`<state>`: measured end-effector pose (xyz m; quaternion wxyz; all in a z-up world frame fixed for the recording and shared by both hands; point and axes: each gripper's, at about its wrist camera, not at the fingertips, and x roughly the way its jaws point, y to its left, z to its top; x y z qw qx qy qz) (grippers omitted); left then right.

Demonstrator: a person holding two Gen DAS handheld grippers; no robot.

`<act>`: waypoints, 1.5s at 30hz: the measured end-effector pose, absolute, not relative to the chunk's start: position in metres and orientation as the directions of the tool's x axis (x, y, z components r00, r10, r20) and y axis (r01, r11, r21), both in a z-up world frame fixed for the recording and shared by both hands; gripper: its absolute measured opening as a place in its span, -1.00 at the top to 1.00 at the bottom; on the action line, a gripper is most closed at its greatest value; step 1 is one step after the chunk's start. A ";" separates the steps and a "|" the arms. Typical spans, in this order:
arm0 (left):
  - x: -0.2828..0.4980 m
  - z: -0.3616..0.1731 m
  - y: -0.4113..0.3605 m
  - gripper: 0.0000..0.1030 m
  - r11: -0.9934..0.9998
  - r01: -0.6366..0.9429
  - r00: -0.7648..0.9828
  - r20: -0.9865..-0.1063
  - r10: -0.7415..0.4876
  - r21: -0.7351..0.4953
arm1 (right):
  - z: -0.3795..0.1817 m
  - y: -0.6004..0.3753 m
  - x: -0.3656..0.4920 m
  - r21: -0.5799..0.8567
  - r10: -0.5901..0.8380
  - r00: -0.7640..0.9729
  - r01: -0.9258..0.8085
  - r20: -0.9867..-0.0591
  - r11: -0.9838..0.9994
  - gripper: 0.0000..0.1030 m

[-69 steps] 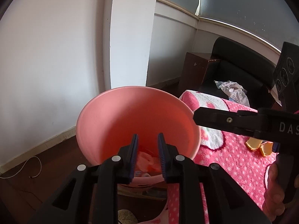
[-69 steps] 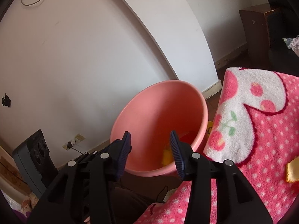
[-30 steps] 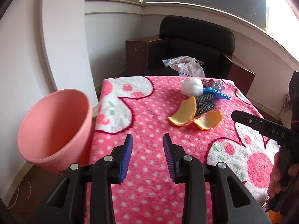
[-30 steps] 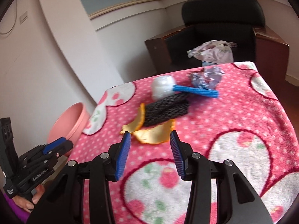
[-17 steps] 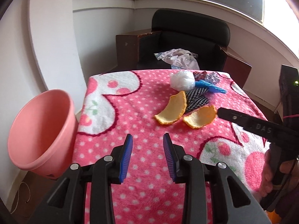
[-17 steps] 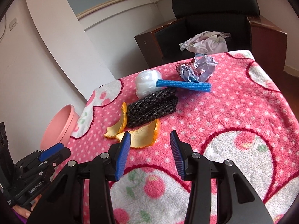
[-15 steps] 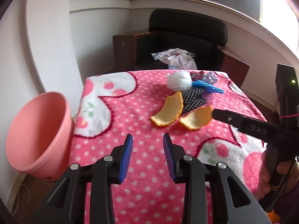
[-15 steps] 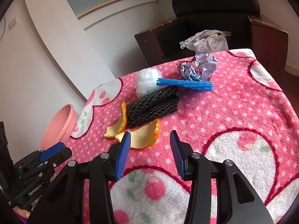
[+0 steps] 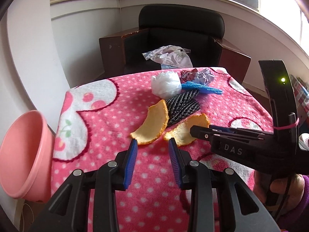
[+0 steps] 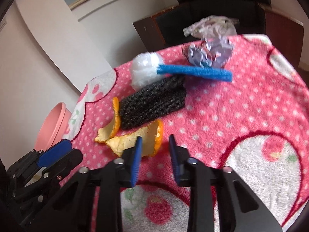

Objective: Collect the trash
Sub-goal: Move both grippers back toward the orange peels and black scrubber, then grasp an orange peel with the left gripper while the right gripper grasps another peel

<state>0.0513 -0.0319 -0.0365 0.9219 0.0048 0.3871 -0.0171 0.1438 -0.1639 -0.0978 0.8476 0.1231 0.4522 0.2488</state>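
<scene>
Your left gripper (image 9: 152, 147) has its ribbed blue pads (image 9: 131, 162) apart with nothing between them, poised just short of the nearer orange peel (image 9: 152, 122), a curved crescent with pale pith facing up. Your right gripper (image 10: 154, 145) is likewise spread and empty, its left pad (image 10: 136, 160) overlapping the second orange peel (image 10: 135, 140), a wider cupped piece; whether it touches cannot be told. In the left view the right tool's black body marked "DAS" crosses in front of that second peel (image 9: 185, 130) and covers part of it. Both peels abut a black foam net sleeve (image 10: 152, 102), flattened and coarse-meshed, lying between them and the far trash. Beyond it sits a crumpled white plastic ball (image 10: 144, 69), and a fuzzy blue stick (image 10: 195, 71) lies across the sleeve's far edge, one end against the ball. Behind the stick is a wad of crinkled foil-like wrapper (image 10: 208, 53). All rest on a fleecy pink blanket (image 10: 241, 106) with white dots and cherry motifs. The pink plastic basin (image 9: 23, 158) stands off the blanket's left edge, tilted toward you; its contents are not visible. A black armchair (image 9: 181, 27) beyond the table holds crumpled pale cloth (image 9: 170, 58)
</scene>
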 end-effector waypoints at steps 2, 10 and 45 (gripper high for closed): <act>0.058 -0.039 -0.034 0.36 0.999 0.041 0.693 -0.720 -0.030 -0.003 | -0.098 -0.168 0.143 0.452 0.546 0.462 -0.306 -0.699 0.838 0.81; 0.078 -0.046 -0.051 0.36 0.995 0.080 0.678 -0.735 -0.016 0.052 | -0.083 -0.188 0.125 0.389 0.489 0.507 -0.296 -0.710 0.872 0.87; 0.046 -0.037 -0.045 0.91 0.998 0.069 0.673 -0.738 -0.055 -0.012 | -0.090 -0.201 0.121 0.505 0.578 0.457 -0.284 -0.675 0.815 0.87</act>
